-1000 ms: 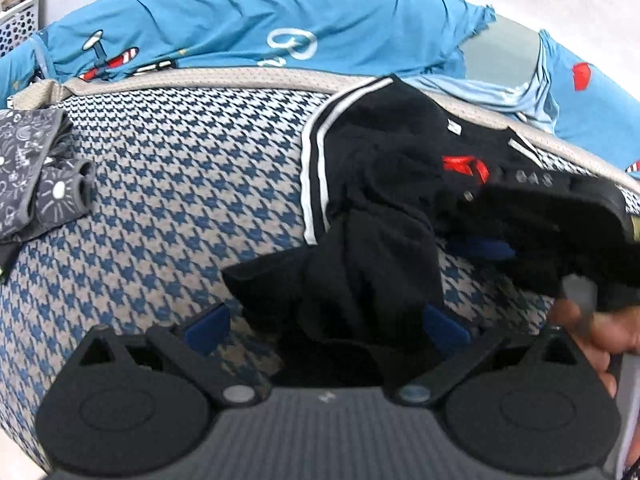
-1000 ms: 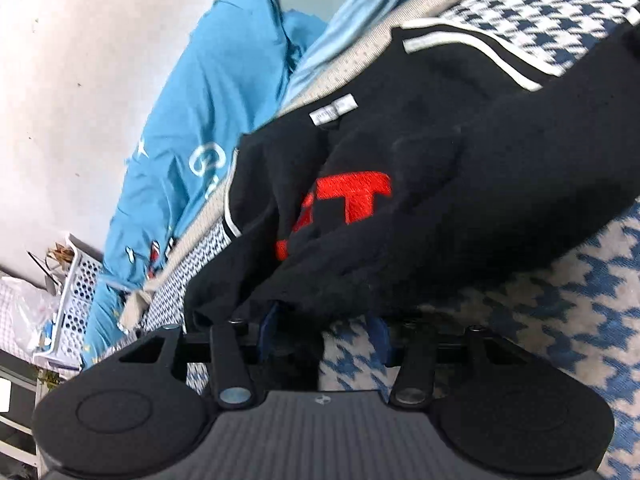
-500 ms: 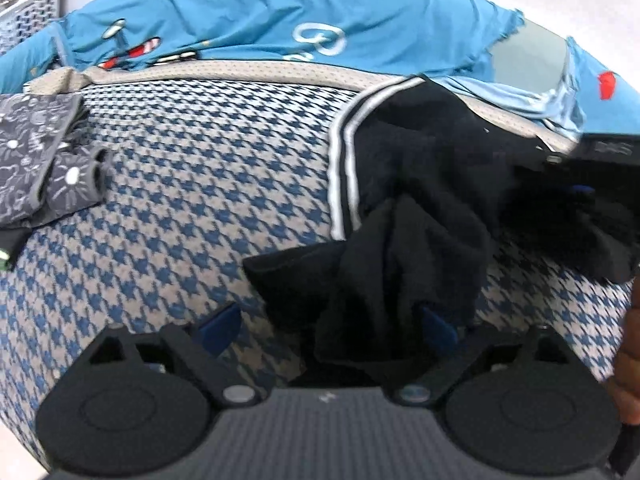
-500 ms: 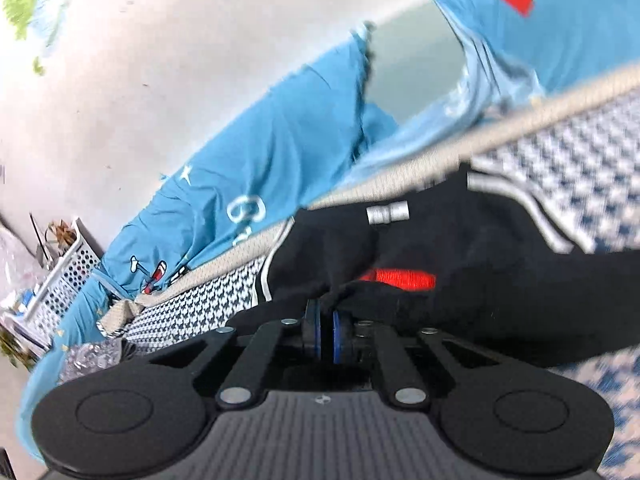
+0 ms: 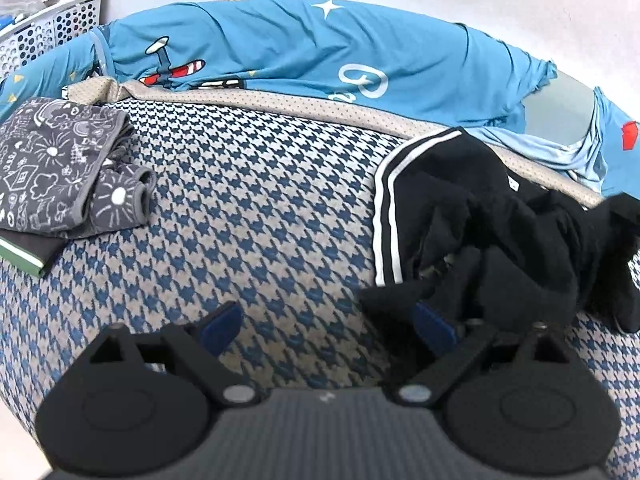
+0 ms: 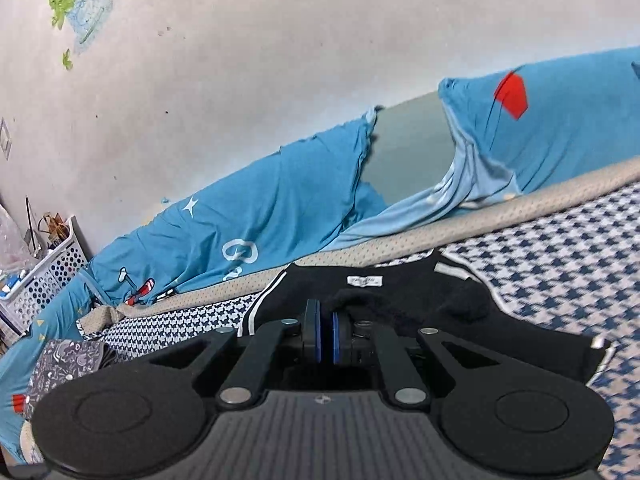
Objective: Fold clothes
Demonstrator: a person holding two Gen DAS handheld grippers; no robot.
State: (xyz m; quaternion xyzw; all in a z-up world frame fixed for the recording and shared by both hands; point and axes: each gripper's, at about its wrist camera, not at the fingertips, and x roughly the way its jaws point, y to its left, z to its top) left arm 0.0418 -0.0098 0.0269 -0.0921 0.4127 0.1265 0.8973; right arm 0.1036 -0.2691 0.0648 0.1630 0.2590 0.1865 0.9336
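Right gripper fingers clamped on black garment, lifted off houndstooth bed; left gripper fingers apart.

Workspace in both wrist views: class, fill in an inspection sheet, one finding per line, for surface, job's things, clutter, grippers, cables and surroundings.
Surface: houndstooth cover, beige edging behind.
Job's things: black garment with white stripes, crumpled at right; patterned grey clothes folded at left.
Clutter: green-edged book under the grey clothes.
Grippers: left gripper open, one finger at the garment's edge; right gripper has just closed, pads together, whether on cloth unclear.
Cables: nothing seen.
Surroundings: blue printed sheet, white basket, pale wall.
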